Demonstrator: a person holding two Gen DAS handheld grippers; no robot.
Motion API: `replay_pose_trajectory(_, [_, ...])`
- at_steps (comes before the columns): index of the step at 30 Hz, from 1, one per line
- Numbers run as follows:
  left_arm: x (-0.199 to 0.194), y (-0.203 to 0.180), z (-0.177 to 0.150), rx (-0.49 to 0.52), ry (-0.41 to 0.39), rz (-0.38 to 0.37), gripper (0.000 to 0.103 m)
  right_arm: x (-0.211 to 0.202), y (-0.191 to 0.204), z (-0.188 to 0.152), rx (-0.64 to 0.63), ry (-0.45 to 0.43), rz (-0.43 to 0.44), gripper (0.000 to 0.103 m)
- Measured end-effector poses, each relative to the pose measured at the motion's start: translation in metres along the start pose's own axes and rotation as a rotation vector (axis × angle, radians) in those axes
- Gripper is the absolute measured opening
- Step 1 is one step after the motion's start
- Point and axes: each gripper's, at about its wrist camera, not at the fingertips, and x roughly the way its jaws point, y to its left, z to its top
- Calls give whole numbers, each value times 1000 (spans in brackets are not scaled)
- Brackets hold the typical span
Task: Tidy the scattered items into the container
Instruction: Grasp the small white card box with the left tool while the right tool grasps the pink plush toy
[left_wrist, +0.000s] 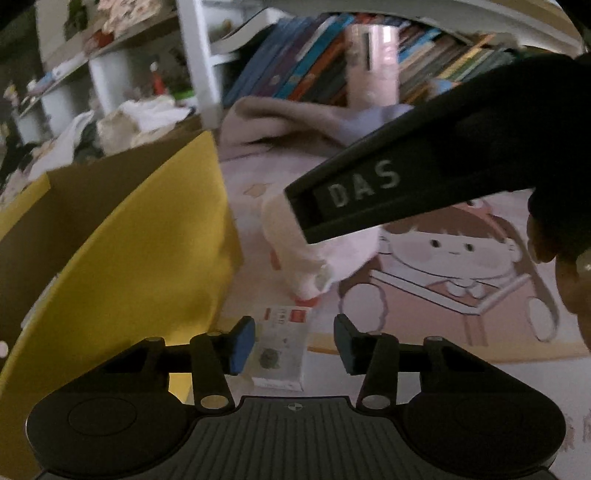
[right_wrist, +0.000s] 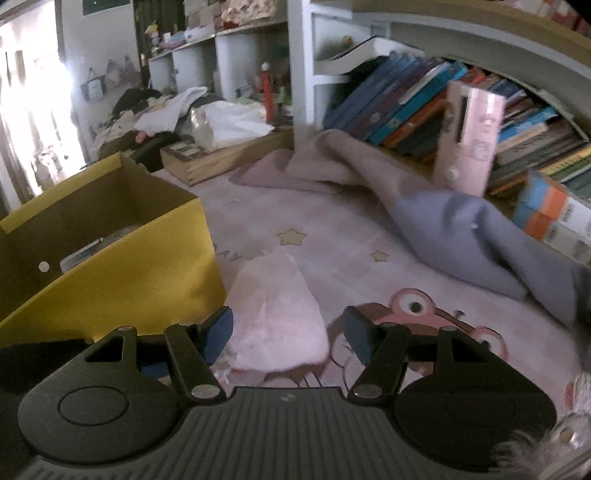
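A yellow cardboard box (right_wrist: 122, 258) stands open on the pink play mat at the left, with flat items inside; it also shows in the left wrist view (left_wrist: 140, 258). A pale pink cloth (right_wrist: 279, 314) lies on the mat just right of the box. My right gripper (right_wrist: 290, 334) is open, its fingers either side of the cloth's near end. In the left wrist view the cloth (left_wrist: 314, 254) lies partly under the right gripper's black body (left_wrist: 424, 177). My left gripper (left_wrist: 293, 341) is open over a small white packet (left_wrist: 282, 347) on the mat.
A beige blanket (right_wrist: 325, 162) and a grey-blue cloth (right_wrist: 480, 240) lie rumpled at the back right. A pink box (right_wrist: 469, 136) leans on a row of books (right_wrist: 406, 103). A wooden tray (right_wrist: 221, 158) with bags and clothes sits behind the yellow box.
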Motion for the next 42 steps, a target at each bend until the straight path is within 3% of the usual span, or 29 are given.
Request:
replay_pose_trajectory(10, [15, 9, 1, -94, 47, -8, 41, 37, -1, 8, -3, 59, 59, 67])
replay_pose_trajectory(14, [15, 9, 2, -83, 49, -19, 32, 49, 3, 11, -19, 83, 54, 68])
replay_pose_trajectory(19, [17, 10, 3, -49, 48, -47, 29, 50, 3, 11, -22, 97, 52, 58])
replay_pose_trajectory(25, [11, 11, 6, -64, 52, -96, 28, 24, -8, 7, 38, 46, 27, 56])
replay_pose_trajectory(42, [-63, -6, 3, 98, -71, -212, 28, -84, -37, -24, 139, -71, -132, 56])
